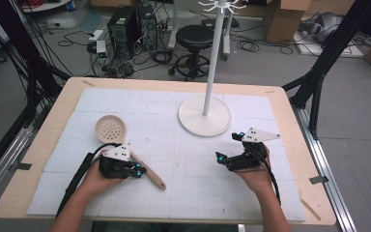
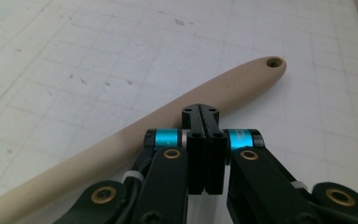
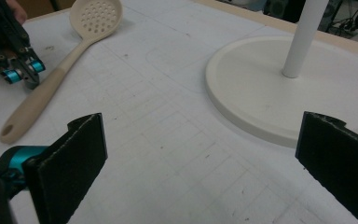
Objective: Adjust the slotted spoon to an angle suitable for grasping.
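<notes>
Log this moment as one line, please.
left gripper: shut, over spoon handle | right gripper: open, empty | stand: upright

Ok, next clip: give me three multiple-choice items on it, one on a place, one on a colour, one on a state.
1. Where does the slotted spoon lie?
A. on the white mat
B. on the stand's base
C. on the floor

2. What colour is the spoon?
A. red
B. beige
C. black

3. How do the jaws of the right gripper stand?
A. shut on the spoon
B. pressed together with nothing between
C. wide apart with nothing between

Key: 1 A, the high view shows it flat on the mat, left of the stand. 2 B, bowl and handle are beige. 3 C, the right gripper view shows bare mat between them.
</notes>
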